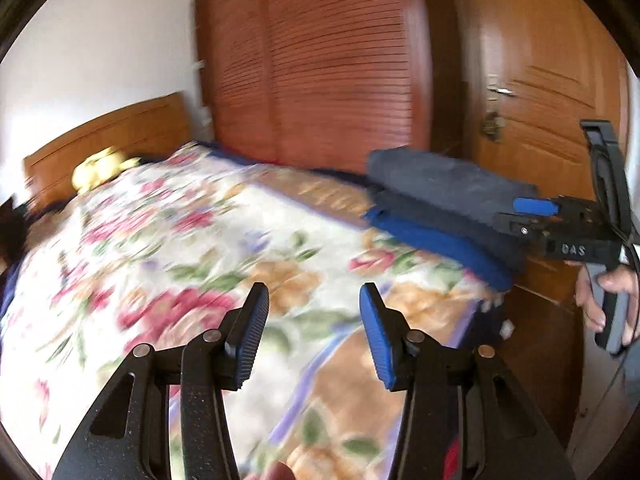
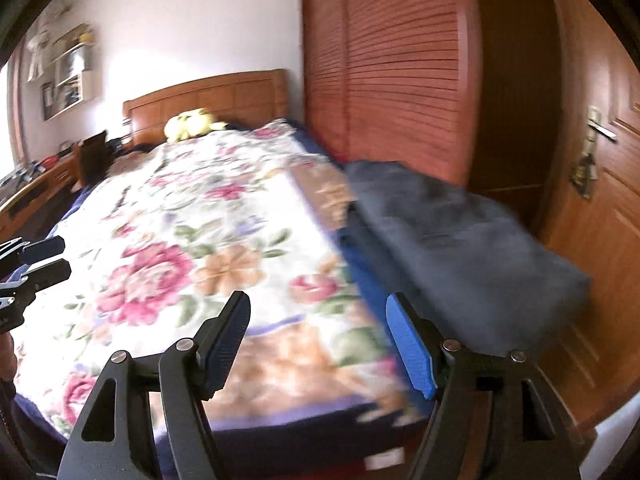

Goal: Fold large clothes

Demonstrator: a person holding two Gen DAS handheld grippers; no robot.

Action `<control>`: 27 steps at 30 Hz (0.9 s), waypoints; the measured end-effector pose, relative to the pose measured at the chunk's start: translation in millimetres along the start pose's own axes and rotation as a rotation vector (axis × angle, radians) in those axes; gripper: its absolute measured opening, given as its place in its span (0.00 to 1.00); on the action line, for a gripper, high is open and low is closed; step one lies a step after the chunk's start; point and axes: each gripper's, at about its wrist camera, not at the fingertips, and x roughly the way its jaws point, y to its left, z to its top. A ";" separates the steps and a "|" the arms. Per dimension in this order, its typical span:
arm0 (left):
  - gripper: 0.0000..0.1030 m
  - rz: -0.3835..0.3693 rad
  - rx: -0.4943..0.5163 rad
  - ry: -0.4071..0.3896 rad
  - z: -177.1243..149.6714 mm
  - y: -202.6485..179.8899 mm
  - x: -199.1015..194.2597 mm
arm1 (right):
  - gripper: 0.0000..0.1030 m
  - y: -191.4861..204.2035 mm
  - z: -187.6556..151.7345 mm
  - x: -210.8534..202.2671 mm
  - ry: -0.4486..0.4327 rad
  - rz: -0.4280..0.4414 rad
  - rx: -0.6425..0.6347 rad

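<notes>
A folded stack of dark grey and blue clothes (image 1: pixel 440 200) lies on the near right corner of the bed. In the right wrist view the same stack (image 2: pixel 460 240) sits just right of the fingers. My left gripper (image 1: pixel 314 300) hangs open above the floral blanket (image 1: pixel 180 240), nothing between its blue pads. My right gripper (image 2: pixel 318 308) is open too, and empty, over the blanket's edge (image 2: pixel 240 240) beside the stack. The left wrist view shows the right gripper (image 1: pixel 528 216) beside the stack, held by a hand (image 1: pixel 612 296). The left gripper (image 2: pixel 56 258) shows at the left edge of the right wrist view.
The bed has a wooden headboard (image 2: pixel 208 96) with a yellow plush toy (image 2: pixel 188 124) in front of it. A louvred wooden wardrobe (image 1: pixel 320 60) and a wooden door (image 1: pixel 540 92) stand close behind the stack. A desk with clutter (image 2: pixel 40 176) runs along the bed's left side.
</notes>
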 end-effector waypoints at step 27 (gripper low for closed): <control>0.48 0.420 -0.365 -0.013 -148.0 145.5 -143.6 | 0.70 208.6 -59.9 16.1 -0.073 0.412 -0.130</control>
